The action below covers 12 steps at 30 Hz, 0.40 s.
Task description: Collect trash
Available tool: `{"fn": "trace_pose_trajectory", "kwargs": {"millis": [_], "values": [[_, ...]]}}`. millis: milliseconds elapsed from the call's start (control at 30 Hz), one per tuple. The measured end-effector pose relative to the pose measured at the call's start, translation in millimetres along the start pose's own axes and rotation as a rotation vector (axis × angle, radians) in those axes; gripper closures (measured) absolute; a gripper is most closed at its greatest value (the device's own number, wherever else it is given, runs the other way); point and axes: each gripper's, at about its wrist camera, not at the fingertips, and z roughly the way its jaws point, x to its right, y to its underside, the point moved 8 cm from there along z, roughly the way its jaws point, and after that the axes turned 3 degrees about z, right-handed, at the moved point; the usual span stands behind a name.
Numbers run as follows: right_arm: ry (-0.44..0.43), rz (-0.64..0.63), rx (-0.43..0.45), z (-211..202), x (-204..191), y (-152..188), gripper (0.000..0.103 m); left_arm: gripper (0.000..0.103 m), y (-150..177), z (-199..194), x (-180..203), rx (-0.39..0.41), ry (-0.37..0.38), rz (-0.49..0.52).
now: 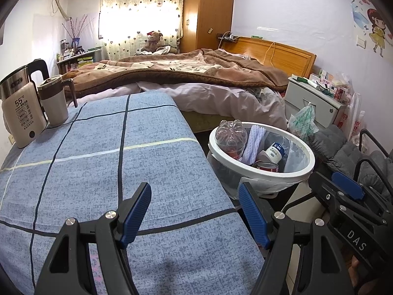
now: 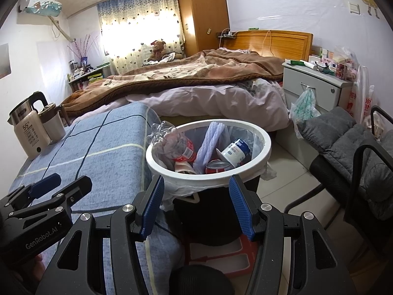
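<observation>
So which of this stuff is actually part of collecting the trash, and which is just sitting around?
Part of the job:
- trash bin
- plastic bottle, in the bin
- red can, in the bin
- white tub, in the bin

Just lying about:
- kettle
- mug
- teddy bear
- nightstand

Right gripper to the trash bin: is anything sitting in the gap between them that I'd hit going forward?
Nothing visible does. The right gripper is open and empty, and the trash bin lies straight ahead of it. The blue covered table sits to the bin's left, off that line.

Blown-out glare at the curtained window [image 1: 140,22]; sharp focus, fisheye-bent, dark-cornered edges.
</observation>
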Motion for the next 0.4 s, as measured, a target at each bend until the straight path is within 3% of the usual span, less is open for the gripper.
{"fn": "trace_pose_trajectory", "kwargs": {"millis": [400], "values": [[-0.003,-0.001,-0.002,0.9,-2.1,0.2,0.047,0.028,1.6,0.9,0.9,-0.007,-0.004,0.003]]}}
